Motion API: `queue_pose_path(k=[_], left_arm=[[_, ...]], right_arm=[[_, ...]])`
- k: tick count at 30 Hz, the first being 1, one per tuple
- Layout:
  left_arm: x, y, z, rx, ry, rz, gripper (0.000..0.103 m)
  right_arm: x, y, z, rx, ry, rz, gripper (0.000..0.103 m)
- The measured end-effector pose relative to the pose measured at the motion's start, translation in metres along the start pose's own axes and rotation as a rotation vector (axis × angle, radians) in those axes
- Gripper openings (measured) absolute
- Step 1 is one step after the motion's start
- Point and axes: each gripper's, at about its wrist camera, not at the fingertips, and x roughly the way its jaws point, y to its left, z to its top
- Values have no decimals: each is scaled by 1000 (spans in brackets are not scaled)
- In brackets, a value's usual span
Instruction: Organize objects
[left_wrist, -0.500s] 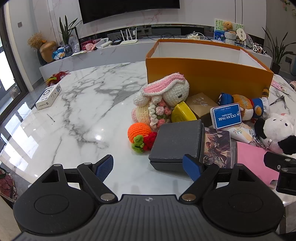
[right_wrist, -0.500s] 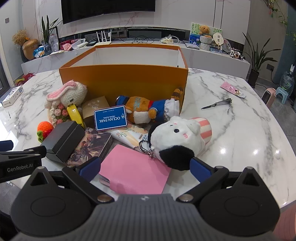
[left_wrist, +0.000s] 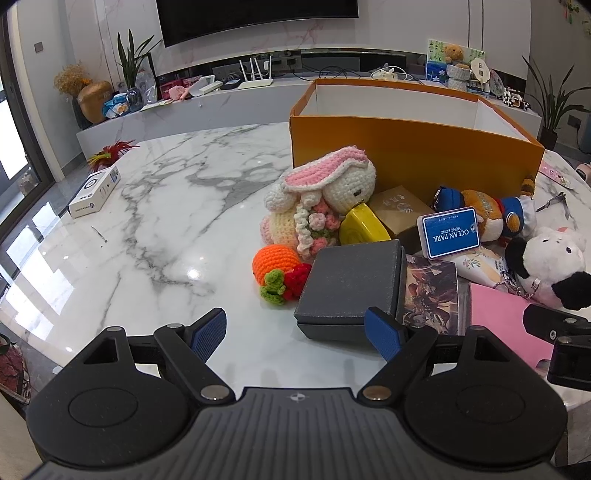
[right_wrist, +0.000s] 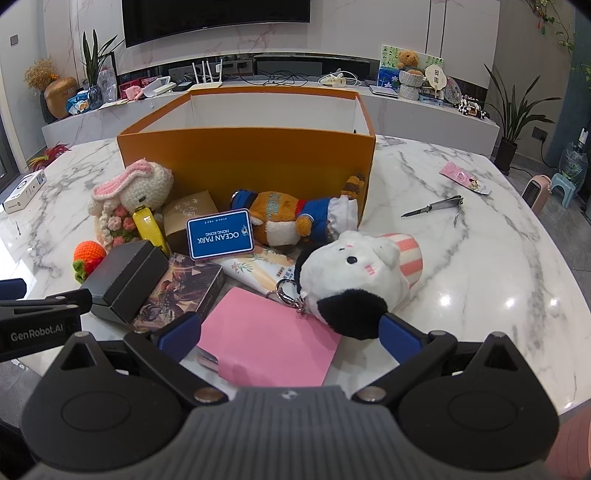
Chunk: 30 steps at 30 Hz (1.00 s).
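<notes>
In the left wrist view, the left gripper hangs above the near edge of the marble table with its jaws spread wide and nothing between them, angled down toward the clutter so that a first pick can be chosen. The dark grey box lies nearest, at about one o'clock from the fingertips, which by my reading makes it the likeliest first target. Just beyond it, at twelve o'clock, the crochet rabbit leans against the yellow case, and the crochet orange touches the box's left side. The orange carton stands open-topped behind the pile at one o'clock, evidently the place meant to receive everything. In the right wrist view, the right gripper is likewise spread apart and empty, poised over the pink notebook at twelve o'clock. The white plush lies at one o'clock with its dark end close to the right fingertip. The blue Ocean Park tin leans propped on the pile at eleven o'clock, in front of the carton. None of the objects has gone in yet, as far as the carton's visible interior shows.
</notes>
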Motion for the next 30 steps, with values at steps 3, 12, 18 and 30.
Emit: queue_pose_path(k=[3, 12, 18, 30], left_arm=[[0, 0, 0, 2, 0, -3, 97], [1, -1, 1, 7, -2, -11, 97], [0, 0, 1, 17, -5, -24, 97], [0, 0, 1, 60, -13, -68, 97]], right_arm=[[0, 0, 0, 4, -2, -4, 102], [0, 0, 0, 13, -5, -15, 102], [0, 0, 0, 17, -7, -20, 102], [-1, 2, -1, 30, -14, -34, 102]])
